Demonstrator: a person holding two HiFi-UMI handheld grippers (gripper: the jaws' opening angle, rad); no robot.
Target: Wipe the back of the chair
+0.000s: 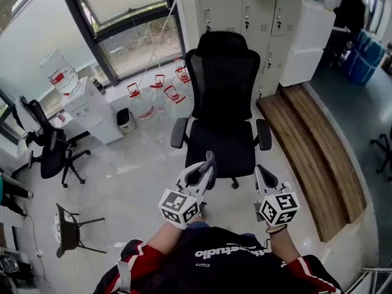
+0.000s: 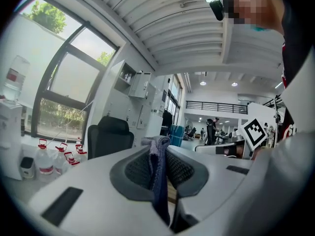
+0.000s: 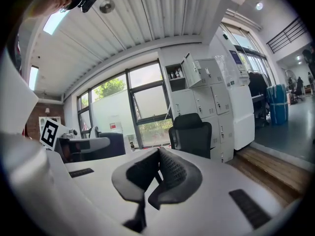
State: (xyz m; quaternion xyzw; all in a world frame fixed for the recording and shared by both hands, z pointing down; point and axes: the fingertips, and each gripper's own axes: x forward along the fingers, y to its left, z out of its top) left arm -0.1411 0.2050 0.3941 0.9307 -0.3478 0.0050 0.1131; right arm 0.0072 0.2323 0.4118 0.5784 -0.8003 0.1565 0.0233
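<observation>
A black office chair (image 1: 224, 112) with a mesh back and headrest faces me in the head view; it also shows in the left gripper view as the chair (image 2: 109, 136) and in the right gripper view as the chair (image 3: 191, 134). My left gripper (image 1: 210, 162) is shut on a grey-purple cloth (image 2: 158, 173), held just short of the seat's front edge. My right gripper (image 1: 260, 171) is shut with nothing between its pads, near the seat's front right corner. Both grippers are in front of the chair, apart from its back.
White lockers (image 1: 245, 11) stand behind the chair. Several water jugs (image 1: 156, 94) and a dispenser (image 1: 86, 106) sit at the left by the window. A wooden platform (image 1: 318, 146) runs along the right. Another black chair (image 1: 46, 146) and a small stool (image 1: 70, 228) stand at the left.
</observation>
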